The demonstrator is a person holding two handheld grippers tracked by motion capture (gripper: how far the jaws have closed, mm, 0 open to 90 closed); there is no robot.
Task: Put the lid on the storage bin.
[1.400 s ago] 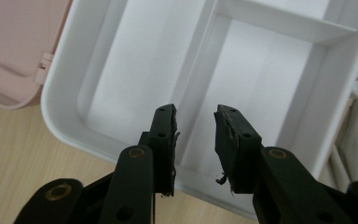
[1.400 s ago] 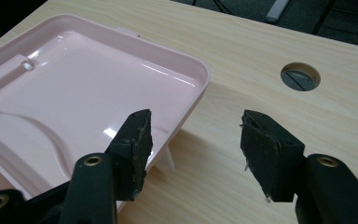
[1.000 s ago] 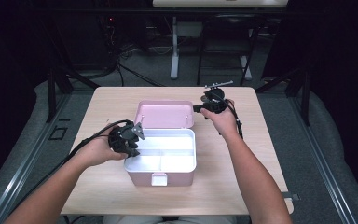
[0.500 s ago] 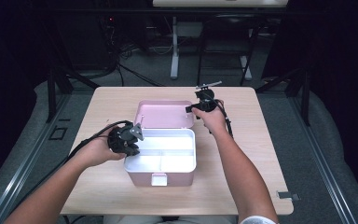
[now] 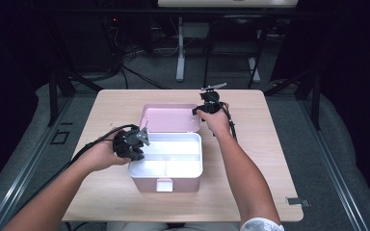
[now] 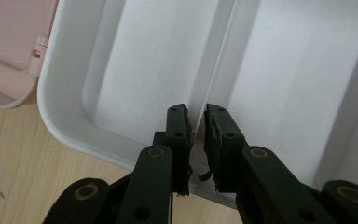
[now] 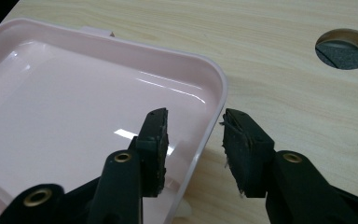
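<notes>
At table centre, the pink box (image 5: 166, 166) lies open. The left gripper (image 6: 196, 126), just closing, clamps its white tray divider (image 6: 214, 70); the right gripper (image 7: 193, 140), closing, straddles the lid (image 7: 74, 116) rim without contact.

A box (image 5: 166, 166) sits in the middle of the worktop (image 5: 265, 159), its lid (image 5: 169, 118) folded open behind it and lying flat. Inside, a tray (image 5: 173, 149) is split by dividers into compartments. The left gripper (image 5: 131, 143) is at the tray's left rim; the right gripper (image 5: 211, 105) is at the lid's right edge.
</notes>
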